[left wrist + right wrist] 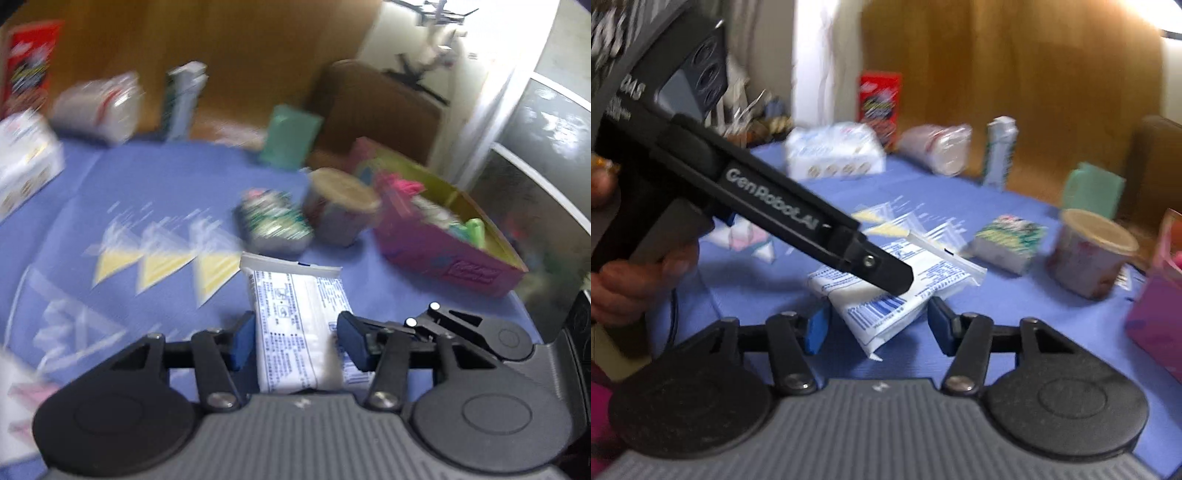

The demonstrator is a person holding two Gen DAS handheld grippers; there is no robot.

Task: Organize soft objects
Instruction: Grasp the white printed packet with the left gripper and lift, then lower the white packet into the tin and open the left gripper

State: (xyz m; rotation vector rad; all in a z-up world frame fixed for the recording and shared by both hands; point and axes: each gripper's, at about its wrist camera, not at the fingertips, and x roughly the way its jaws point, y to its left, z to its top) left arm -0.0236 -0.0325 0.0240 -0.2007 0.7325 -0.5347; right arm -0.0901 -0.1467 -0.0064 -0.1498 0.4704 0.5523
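Observation:
A white soft pack with blue print [299,325] sits between the blue pads of my left gripper [295,341], which is shut on it above the blue cloth. In the right wrist view the same pack [886,295] is held by the left gripper [879,269], whose black body comes in from the upper left. My right gripper [875,325] is open, and the pack's lower corner lies between its fingers without touching them. A pink box [443,243] with soft items inside stands at the right.
On the blue cloth [166,184] stand a green-patterned pack [273,221], a lidded cup [340,210], a teal pack [291,136], a white tissue box [26,162], a clear bag [99,107], a red box [29,62] and several flat triangular sachets [162,258].

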